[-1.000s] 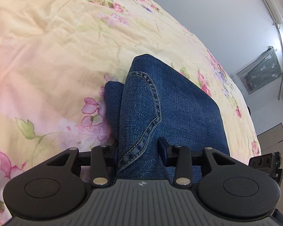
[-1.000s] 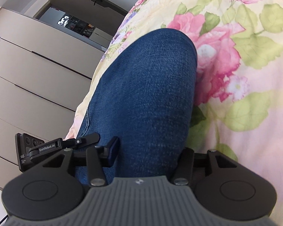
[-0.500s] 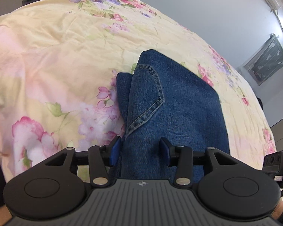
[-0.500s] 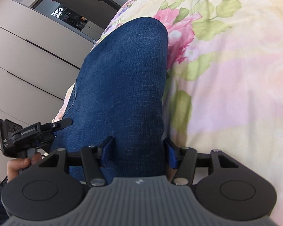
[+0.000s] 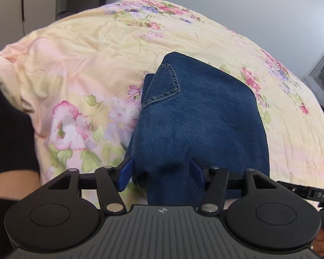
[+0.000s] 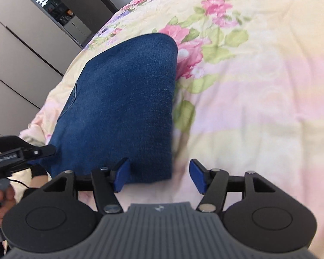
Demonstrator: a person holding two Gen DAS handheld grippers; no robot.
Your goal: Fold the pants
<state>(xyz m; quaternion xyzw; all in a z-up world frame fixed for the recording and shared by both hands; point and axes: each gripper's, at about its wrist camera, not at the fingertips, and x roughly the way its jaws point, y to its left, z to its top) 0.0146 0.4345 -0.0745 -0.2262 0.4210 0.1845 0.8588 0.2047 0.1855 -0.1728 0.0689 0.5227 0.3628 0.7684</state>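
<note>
The blue jeans [image 5: 196, 116] lie folded into a compact stack on the floral bedspread [image 5: 80, 69], with a stitched pocket on top at the far left. My left gripper [image 5: 161, 171] is open, its blue pads [image 5: 125, 170] on either side of the near edge of the jeans. In the right wrist view the jeans [image 6: 123, 108] lie ahead and to the left. My right gripper [image 6: 158, 174] is open and empty, just off the stack's near right corner, with its left pad [image 6: 121, 172] at the denim edge.
The yellow and pink floral bedspread [image 6: 248, 108] stretches all around the jeans. Beige wardrobe doors [image 6: 15, 54] stand beyond the bed's left side. The other gripper's handle [image 6: 13, 157] and a hand show at the lower left of the right wrist view.
Both grippers have opened, let go of the jeans and pulled back toward the near edge. The folded stack now rests on the bed. The right gripper has shifted to the right of it.
</note>
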